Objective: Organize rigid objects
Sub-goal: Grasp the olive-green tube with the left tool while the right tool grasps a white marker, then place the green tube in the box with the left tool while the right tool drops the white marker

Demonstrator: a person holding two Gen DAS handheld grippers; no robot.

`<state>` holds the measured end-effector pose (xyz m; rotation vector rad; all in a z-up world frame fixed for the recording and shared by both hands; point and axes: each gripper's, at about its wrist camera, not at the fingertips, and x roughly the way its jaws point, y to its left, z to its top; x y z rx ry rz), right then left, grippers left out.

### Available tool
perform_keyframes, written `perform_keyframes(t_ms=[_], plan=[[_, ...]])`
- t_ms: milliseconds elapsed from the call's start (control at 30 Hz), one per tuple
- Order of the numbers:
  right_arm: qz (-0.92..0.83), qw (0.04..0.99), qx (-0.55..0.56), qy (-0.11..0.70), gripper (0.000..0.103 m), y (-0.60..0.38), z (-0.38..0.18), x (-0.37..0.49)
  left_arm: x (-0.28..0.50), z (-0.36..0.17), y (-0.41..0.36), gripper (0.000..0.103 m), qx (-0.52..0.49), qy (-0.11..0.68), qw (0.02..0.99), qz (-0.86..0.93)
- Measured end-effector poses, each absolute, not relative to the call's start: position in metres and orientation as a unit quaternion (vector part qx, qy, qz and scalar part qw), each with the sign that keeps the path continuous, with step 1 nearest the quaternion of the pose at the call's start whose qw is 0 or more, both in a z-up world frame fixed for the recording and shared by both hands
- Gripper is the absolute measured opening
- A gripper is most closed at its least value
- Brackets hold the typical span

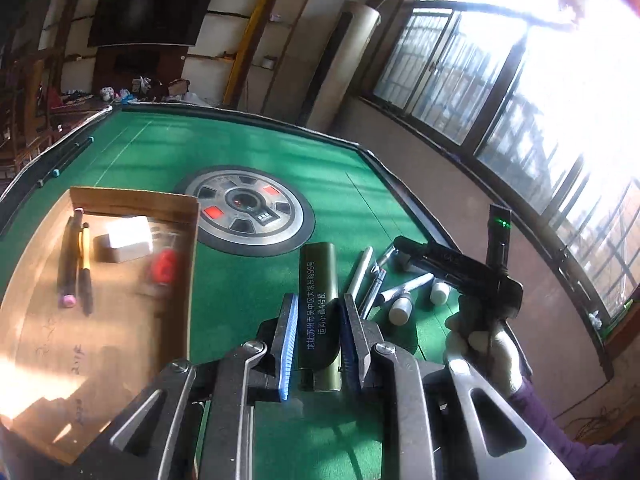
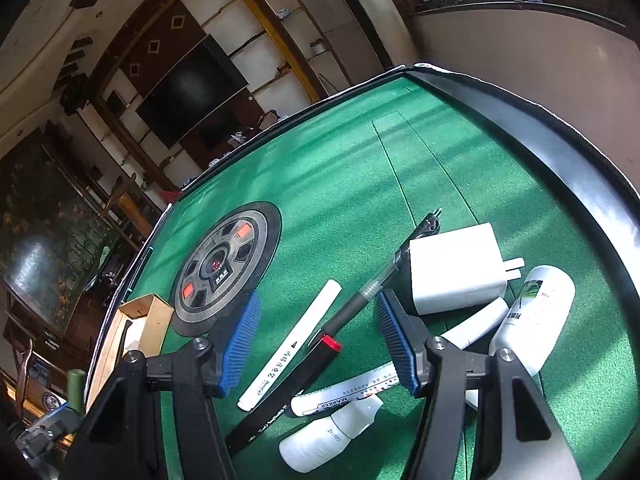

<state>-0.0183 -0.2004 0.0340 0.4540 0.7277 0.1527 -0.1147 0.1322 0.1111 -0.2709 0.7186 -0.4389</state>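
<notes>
My left gripper is shut on an olive green lighter with white lettering, held above the green felt beside the cardboard box. The box holds pens, a white charger and a red item. My right gripper is open over a pile: a white pen, a black pen with a red band, a black gel pen, a white charger, a marker and white bottles. The right gripper also shows in the left wrist view.
The green mahjong table has a round control hub at its middle and a raised dark rim. A larger white bottle lies right of the pile. The box also shows in the right wrist view. Windows are to the right.
</notes>
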Motion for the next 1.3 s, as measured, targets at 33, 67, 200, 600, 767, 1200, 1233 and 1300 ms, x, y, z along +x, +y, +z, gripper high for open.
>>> perform_keyframes(t_ms=[33, 67, 200, 600, 767, 1200, 1233, 1300], plan=[[0.074, 0.908, 0.213, 0.353, 0.06, -0.197, 0.035, -0.018, -0.12, 0.112, 0.143, 0.02, -0.144, 0.343, 0.905, -0.207], [0.074, 0.909, 0.209, 0.353, 0.06, -0.194, 0.036, -0.018, -0.125, 0.112, 0.152, 0.02, -0.156, 0.34, 0.905, -0.201], [0.108, 0.9, 0.192, 0.377, 0.056, -0.171, 0.047, -0.009, -0.131, 0.108, 0.176, 0.02, -0.182, 0.336, 0.905, -0.187], [0.025, 0.855, 0.077, 0.512, 0.04, -0.121, 0.016, 0.044, -0.145, 0.103, 0.214, 0.02, -0.194, 0.313, 0.911, -0.185], [0.014, 0.865, 0.011, 0.501, 0.031, -0.093, 0.008, 0.026, -0.142, 0.096, 0.224, 0.02, -0.208, 0.318, 0.907, -0.183], [0.1, 0.854, 0.18, 0.478, 0.012, -0.127, 0.017, 0.001, -0.148, 0.081, 0.251, 0.02, -0.231, 0.337, 0.901, -0.147], [0.114, 0.85, 0.196, 0.476, 0.012, -0.128, 0.019, -0.002, -0.147, 0.08, 0.253, 0.02, -0.23, 0.34, 0.901, -0.139], [0.141, 0.842, 0.221, 0.472, 0.012, -0.128, 0.026, -0.009, -0.142, 0.077, 0.259, 0.02, -0.224, 0.351, 0.901, -0.12]])
